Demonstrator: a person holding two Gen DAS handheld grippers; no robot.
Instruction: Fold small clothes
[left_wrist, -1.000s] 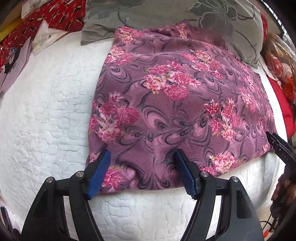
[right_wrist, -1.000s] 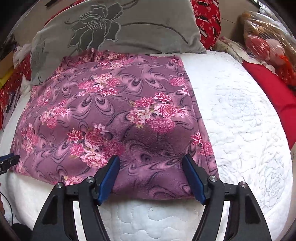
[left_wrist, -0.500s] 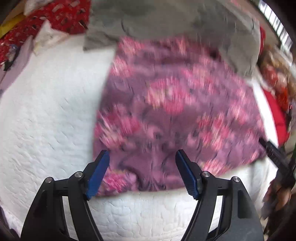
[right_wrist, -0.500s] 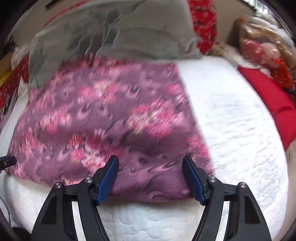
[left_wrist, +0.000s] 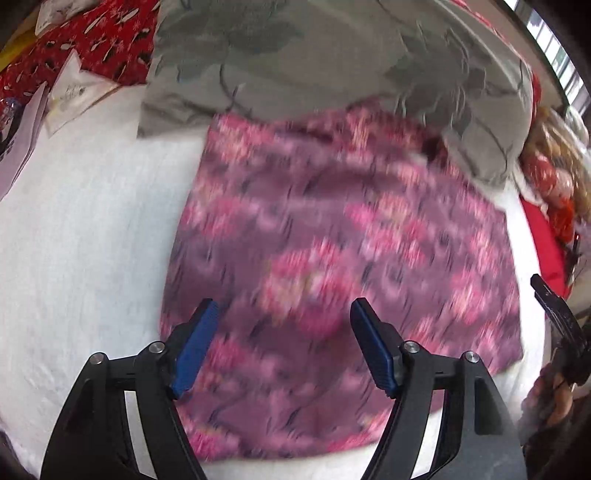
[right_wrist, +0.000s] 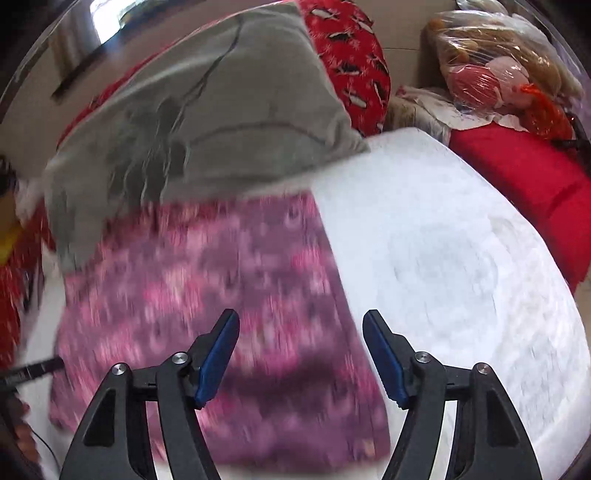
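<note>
Left wrist view: bare white quilt lies left of the purple floral garment. My left gripper tilts steeply down above its near edge, jaws spread, pinching nothing.

Right wrist view: open quilt right of the garment. My right gripper, jaws just narrowing yet apart, hangs empty over its right edge; the cloth lies flat, blurred, its far end at the grey pillow.

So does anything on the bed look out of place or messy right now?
Nothing looks spilled or damaged. The purple floral cloth lies flat on the white quilt, but its far edge is tucked under the grey pillow, which overlaps it. Both views are motion-blurred, so small creases cannot be judged.
</note>
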